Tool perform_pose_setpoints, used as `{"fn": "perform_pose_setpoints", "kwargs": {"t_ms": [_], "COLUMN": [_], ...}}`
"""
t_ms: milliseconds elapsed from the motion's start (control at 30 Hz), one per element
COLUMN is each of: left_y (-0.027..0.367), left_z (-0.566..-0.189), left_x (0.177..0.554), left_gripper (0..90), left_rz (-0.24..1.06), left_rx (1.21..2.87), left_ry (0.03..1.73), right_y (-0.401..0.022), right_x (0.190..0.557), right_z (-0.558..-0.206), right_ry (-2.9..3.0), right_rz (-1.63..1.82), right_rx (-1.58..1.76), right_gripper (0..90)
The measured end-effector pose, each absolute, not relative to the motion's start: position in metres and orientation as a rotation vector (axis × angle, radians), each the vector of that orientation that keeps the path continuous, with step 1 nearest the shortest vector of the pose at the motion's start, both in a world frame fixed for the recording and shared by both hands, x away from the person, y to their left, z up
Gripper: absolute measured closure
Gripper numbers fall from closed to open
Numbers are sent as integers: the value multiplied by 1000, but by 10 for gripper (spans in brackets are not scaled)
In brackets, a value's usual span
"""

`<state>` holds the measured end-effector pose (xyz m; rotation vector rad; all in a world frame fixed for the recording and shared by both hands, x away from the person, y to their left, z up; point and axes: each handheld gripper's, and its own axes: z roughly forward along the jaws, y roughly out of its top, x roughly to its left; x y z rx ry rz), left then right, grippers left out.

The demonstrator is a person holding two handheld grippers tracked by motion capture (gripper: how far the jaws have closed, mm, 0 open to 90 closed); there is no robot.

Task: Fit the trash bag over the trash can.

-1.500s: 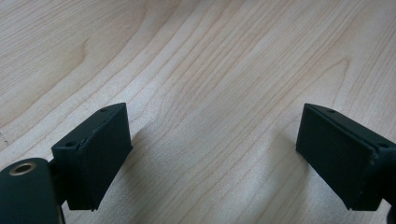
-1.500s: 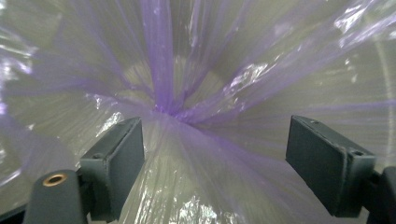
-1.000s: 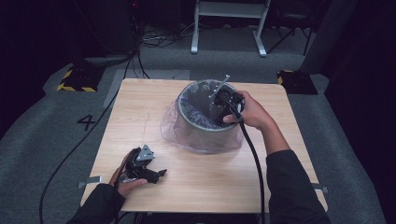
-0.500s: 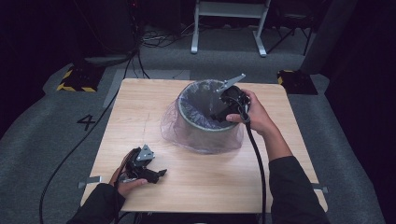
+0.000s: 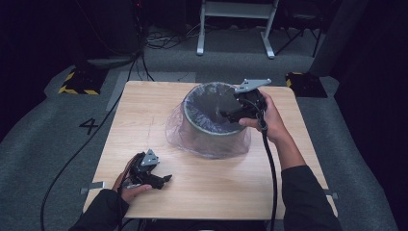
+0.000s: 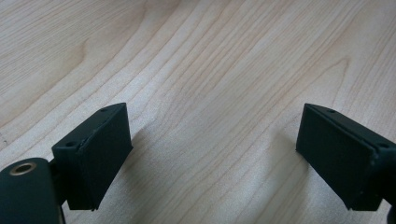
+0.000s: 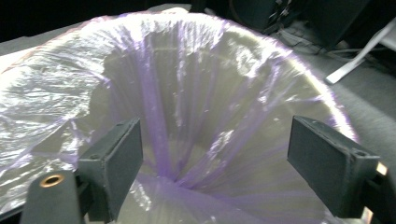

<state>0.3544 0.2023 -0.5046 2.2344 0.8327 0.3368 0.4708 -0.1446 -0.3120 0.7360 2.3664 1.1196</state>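
Note:
A round bin [image 5: 211, 129] lined with a thin purple plastic bag [image 5: 175, 130] stands on the wooden table [image 5: 144, 103], a little right of the middle. My right gripper [image 5: 230, 114] hovers over the bin's right rim, pointing into it, open and empty. In the right gripper view the bag [image 7: 187, 93] lines the bin's inside, its folds gathered at the bottom between my open jaws. My left gripper [image 5: 163, 180] rests near the table's front left edge, open, with bare wood [image 6: 210, 93] between its jaws.
The bag's loose skirt spreads on the table around the bin's base. Cables trail from both grippers off the front edge. Beyond the table lie grey floor, a white stand's legs [image 5: 235, 29] and yellow-black striped blocks [image 5: 77, 82].
My right gripper has risen out of the bin and drawn back toward its right rim. The left gripper has stayed where it was.

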Motion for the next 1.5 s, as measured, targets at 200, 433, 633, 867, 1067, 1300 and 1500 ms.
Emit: {"fn": "perform_pose_setpoints", "kwargs": {"t_ms": [200, 433, 633, 867, 1067, 1300, 1500], "left_y": [202, 202, 202, 202, 202, 202, 202], "left_z": [-505, -505, -505, -505, -505, -505, -505], "left_x": [354, 354, 354, 354, 354, 354, 354], "left_gripper": [99, 99, 99, 100, 102, 102, 102], "left_rz": [334, 334, 333, 333, 333, 333, 333], "left_rx": [2235, 2236, 2235, 2234, 2234, 2234, 2234], "left_ry": [831, 830, 829, 831, 831, 831, 831], "right_y": [-151, -156, -159, -164, -167, -167, -169], "right_x": [466, 454, 446, 437, 425, 417, 413], "right_z": [-312, -312, -313, -313, -313, -316, -319], "right_ry": [2300, 2268, 2275, 2268, 2279, 2285, 2302], "right_rz": [1223, 1235, 1278, 1264, 1253, 1221, 1213], "right_rx": [716, 654, 629, 623, 588, 562, 553], "right_gripper": [179, 186, 199, 192, 164, 170, 169]}}
